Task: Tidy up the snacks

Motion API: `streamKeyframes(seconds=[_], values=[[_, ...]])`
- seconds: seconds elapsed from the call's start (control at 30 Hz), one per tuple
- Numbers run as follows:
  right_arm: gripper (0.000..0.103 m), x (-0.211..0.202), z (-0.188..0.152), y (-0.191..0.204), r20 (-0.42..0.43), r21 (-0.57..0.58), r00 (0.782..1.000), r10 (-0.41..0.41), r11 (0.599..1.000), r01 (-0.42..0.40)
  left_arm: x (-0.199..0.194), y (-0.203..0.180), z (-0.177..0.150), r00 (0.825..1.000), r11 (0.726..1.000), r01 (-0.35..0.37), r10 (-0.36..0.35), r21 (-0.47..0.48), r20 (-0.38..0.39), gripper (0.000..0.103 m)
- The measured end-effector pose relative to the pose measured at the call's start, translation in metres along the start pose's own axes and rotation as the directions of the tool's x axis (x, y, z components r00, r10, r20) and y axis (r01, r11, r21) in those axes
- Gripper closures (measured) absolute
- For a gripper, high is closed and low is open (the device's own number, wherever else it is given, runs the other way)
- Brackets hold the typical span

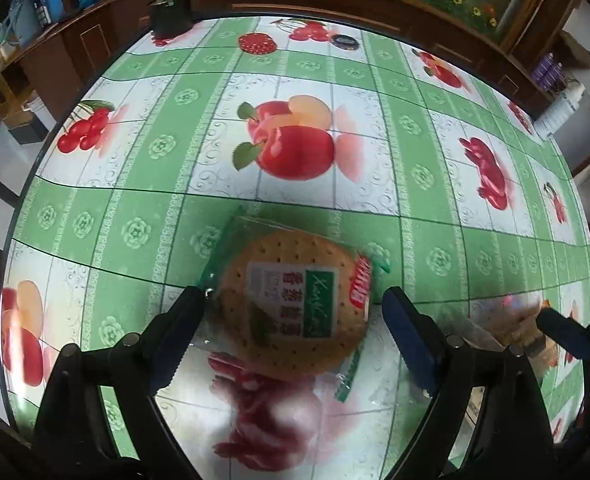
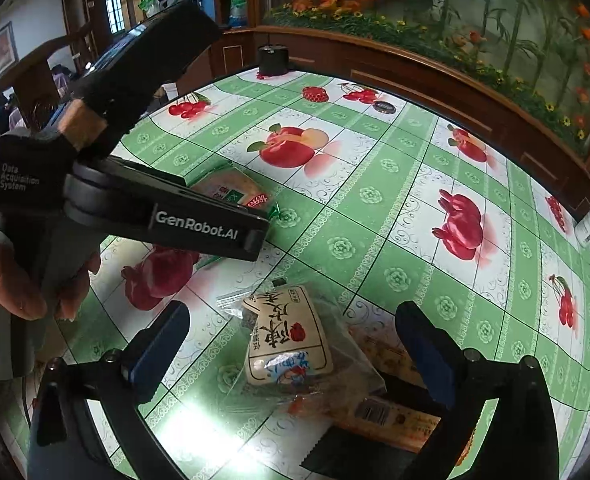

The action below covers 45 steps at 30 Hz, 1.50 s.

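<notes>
Both fisheye views are bending the scene strongly: the table [image 1: 143, 184] is bulging into a dome and its grid lines are curving toward the rims, where dark vignetting is cutting the corners. Daylight is giving even, fairly bright colour across the glossy surface. A white glare patch [image 2: 199, 420] is blowing out near the bottom of the right wrist view, and paler sheen is washing over the lower part of the left wrist view. The biscuit packet [image 1: 295, 300] is casting a soft shadow on the cloth behind it. The printed fruit closest to the lens is looking smeared and out of focus, and the far furniture is appearing dim.
</notes>
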State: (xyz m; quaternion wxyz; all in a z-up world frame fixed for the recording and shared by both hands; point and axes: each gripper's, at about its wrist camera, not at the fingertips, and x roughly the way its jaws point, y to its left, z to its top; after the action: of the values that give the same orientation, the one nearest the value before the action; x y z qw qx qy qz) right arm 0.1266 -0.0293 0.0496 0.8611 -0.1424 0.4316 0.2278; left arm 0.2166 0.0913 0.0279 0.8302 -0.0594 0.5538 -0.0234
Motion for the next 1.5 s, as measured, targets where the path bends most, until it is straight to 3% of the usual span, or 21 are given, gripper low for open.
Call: streamKeyframes(seconds=[0.13, 0.33, 0.7, 0.77, 0.8, 0.83, 0.87, 1.0, 1.17, 1.27, 1.4, 1.5], values=[[0.001, 0.003, 0.000, 0.002, -0.008, -0.015, 1.000, -0.005, 1.000, 0.005, -0.001, 0.008, 0.002, 1.000, 1.000, 0.013, -0.012, -0.023, 0.015, 0.012], [0.001, 0.013, -0.003, 0.005, -0.036, -0.058, 0.999, -0.026, 0.998, 0.024, -0.001, -0.008, -0.002, 0.999, 0.997, 0.047, -0.046, 0.061, -0.010, 0.012], [0.001, 0.014, -0.005, 0.002, -0.022, -0.045, 1.000, -0.018, 0.999, 0.017, 0.006, -0.019, -0.003, 1.000, 0.995, 0.015, -0.013, 0.095, -0.025, 0.010], [0.006, 0.014, -0.004, 0.002, -0.016, -0.043, 1.000, -0.020, 0.999, 0.019, 0.009, -0.021, -0.003, 1.000, 0.995, 0.002, 0.000, 0.096, -0.026, 0.008], [0.015, 0.015, -0.004, 0.002, -0.020, -0.042, 1.000, -0.019, 0.999, 0.018, 0.010, -0.022, -0.004, 1.000, 0.995, -0.004, 0.007, 0.097, -0.025, 0.008], [0.035, 0.016, -0.005, 0.002, -0.024, -0.041, 1.000, -0.016, 0.999, 0.015, 0.012, -0.022, -0.004, 1.000, 0.995, -0.005, 0.007, 0.097, -0.024, 0.008], [0.046, 0.017, -0.005, 0.001, -0.037, -0.036, 0.999, -0.006, 0.999, 0.004, 0.013, -0.022, -0.005, 1.000, 0.996, 0.000, 0.002, 0.094, -0.022, 0.007], [0.047, 0.016, -0.012, 0.000, -0.043, -0.029, 0.999, 0.005, 1.000, -0.006, 0.013, -0.022, -0.011, 1.000, 0.994, -0.022, 0.021, 0.105, 0.014, 0.009], [0.048, 0.005, -0.024, 0.006, -0.037, -0.033, 0.999, 0.010, 0.999, -0.011, 0.004, -0.025, -0.022, 0.997, 0.988, -0.081, 0.077, 0.130, 0.031, 0.025], [0.051, -0.006, -0.031, 0.010, -0.020, -0.020, 0.999, 0.027, 0.999, -0.027, -0.001, -0.019, -0.031, 0.996, 0.989, -0.087, 0.085, 0.117, 0.022, 0.025], [0.063, -0.027, -0.044, 0.018, 0.008, -0.005, 0.999, 0.052, 0.999, -0.052, -0.012, -0.009, -0.049, 0.998, 0.994, -0.061, 0.060, 0.092, 0.014, 0.025], [0.063, -0.034, -0.053, 0.023, 0.000, -0.001, 0.997, 0.072, 0.997, -0.072, -0.024, -0.006, -0.064, 0.998, 0.994, -0.058, 0.057, 0.091, 0.014, 0.025]])
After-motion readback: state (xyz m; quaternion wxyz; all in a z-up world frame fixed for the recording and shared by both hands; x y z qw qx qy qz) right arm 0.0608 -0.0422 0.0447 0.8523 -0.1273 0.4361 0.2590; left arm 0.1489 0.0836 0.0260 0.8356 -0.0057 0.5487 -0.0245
